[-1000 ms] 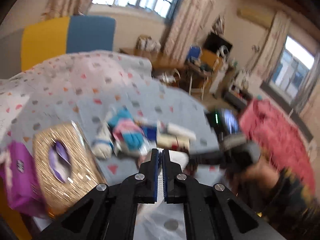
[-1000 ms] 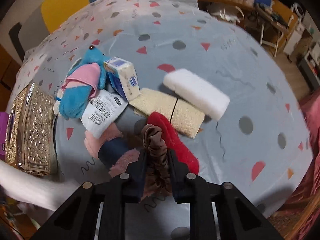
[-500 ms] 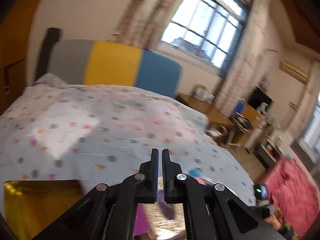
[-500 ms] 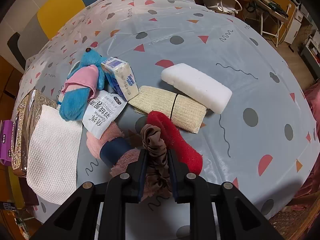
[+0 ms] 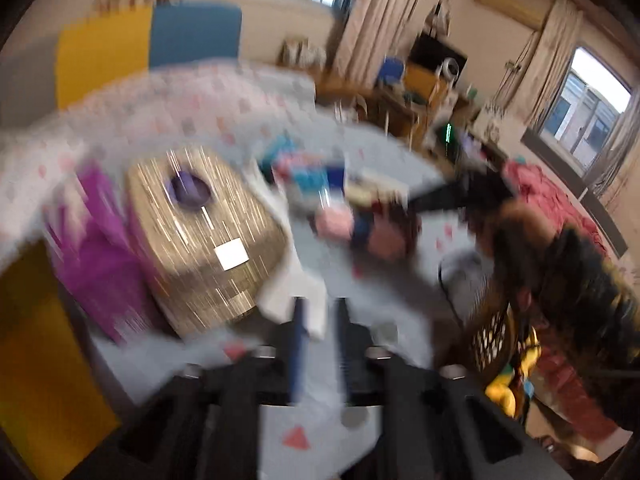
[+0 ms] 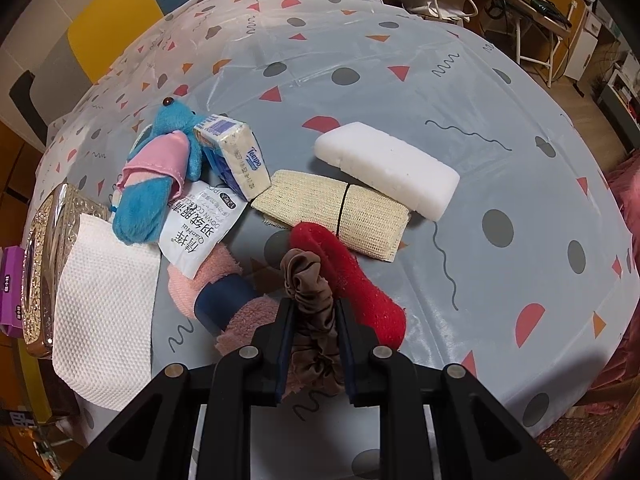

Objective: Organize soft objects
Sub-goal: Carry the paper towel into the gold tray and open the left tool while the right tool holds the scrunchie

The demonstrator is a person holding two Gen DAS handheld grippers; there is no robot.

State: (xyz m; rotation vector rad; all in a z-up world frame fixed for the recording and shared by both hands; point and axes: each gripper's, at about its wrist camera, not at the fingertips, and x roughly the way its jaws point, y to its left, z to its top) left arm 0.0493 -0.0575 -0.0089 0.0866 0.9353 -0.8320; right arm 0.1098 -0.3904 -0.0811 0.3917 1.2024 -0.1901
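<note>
Holding the brown scrunchie [image 6: 310, 300] between the pads of my right hand-held gripper [image 6: 314, 312], I have it pinched narrow at its bunched middle, hanging just over the desk [image 6: 460, 92] with its lower folds at the cloth. It is light, limp fabric that squashes and will not slip, so a firm pinch across the gathered part is all it needs; I judge nothing here can break. Taking the white sponge block [image 6: 386, 168] as my mark: the beige woven pad [image 6: 332, 212] touches its near side, the red towel [image 6: 352, 288] lies nearer me than the pad, and the scrunchie sits just beside the red towel. The blue plush toy [image 6: 152, 196] and the tissue pack [image 6: 232, 156] lie well to the sponge's left. My left hand-held gripper [image 5: 320, 344] has just been opening; its jaws stand partly apart, and the blur hides whether the white paper towel [image 6: 104, 316] is between them
</note>
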